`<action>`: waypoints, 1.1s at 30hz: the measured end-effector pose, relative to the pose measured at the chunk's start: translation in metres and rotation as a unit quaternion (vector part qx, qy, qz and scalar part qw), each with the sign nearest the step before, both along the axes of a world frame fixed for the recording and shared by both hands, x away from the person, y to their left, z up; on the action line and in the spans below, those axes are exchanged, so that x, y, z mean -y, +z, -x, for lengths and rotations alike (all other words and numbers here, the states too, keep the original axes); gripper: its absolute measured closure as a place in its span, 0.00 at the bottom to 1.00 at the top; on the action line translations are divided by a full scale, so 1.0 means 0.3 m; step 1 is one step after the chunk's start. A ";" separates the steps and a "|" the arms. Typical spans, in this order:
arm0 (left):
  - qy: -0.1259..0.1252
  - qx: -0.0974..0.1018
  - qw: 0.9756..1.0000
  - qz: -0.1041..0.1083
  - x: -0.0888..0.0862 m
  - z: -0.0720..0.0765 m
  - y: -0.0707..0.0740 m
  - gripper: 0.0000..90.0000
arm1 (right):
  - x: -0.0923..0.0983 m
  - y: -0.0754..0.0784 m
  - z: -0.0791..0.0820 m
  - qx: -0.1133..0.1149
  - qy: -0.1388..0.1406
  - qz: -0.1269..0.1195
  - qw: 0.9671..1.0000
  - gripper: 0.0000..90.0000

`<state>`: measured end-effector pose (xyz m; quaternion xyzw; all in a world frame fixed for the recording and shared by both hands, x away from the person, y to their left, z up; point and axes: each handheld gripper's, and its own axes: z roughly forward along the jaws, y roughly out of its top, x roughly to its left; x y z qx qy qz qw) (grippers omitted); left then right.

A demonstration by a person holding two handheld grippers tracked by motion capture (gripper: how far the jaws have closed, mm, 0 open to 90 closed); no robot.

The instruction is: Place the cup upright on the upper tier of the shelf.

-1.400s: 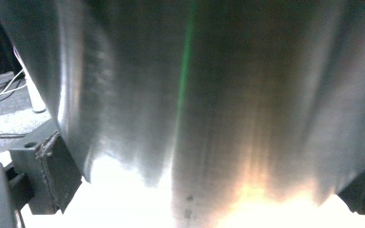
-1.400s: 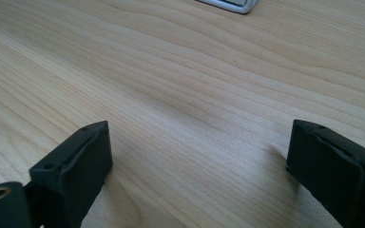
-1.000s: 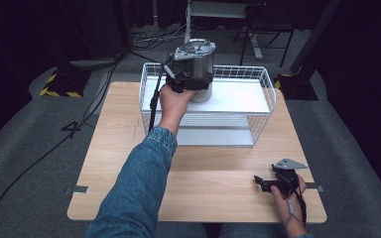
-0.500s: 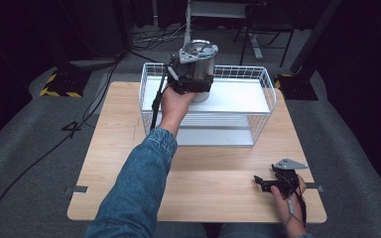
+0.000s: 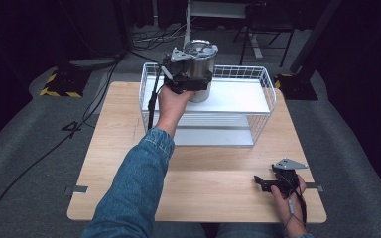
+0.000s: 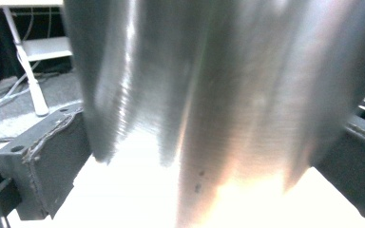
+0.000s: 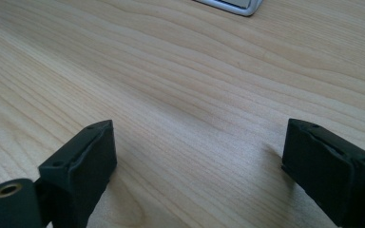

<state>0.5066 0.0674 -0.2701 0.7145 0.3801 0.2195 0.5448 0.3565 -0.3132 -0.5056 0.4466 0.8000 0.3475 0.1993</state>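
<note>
The left gripper (image 5: 191, 82) holds a shiny round metal pot (image 5: 200, 69) tight between its jaws, up above the white wire basket (image 5: 258, 106). The pot is tall, silver and smooth. The right gripper (image 5: 265, 182) rests wide open on the wooden table (image 5: 208, 168).

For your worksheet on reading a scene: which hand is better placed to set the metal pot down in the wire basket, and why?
The left. Its gripper already clamps the metal pot over the wire basket; the right gripper rests open on the table, away from it.
</note>
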 end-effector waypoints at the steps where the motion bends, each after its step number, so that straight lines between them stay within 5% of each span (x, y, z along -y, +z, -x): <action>1: 0.000 0.003 1.000 0.000 -0.004 0.008 0.006 0.00 | 0.000 0.000 0.000 0.000 0.000 0.000 1.000 0.13; 8: -0.007 0.022 1.000 -0.003 -0.040 0.084 0.038 0.00 | 0.000 0.000 0.000 0.000 0.001 0.000 1.000 0.13; 22: -0.032 0.047 0.998 0.032 -0.148 0.267 0.079 0.00 | 0.002 0.000 -0.001 -0.001 0.004 0.000 1.000 0.13; 33: -0.050 0.054 0.997 0.035 -0.208 0.387 0.069 0.00 | 0.003 0.000 -0.001 -0.001 0.006 -0.001 1.000 0.13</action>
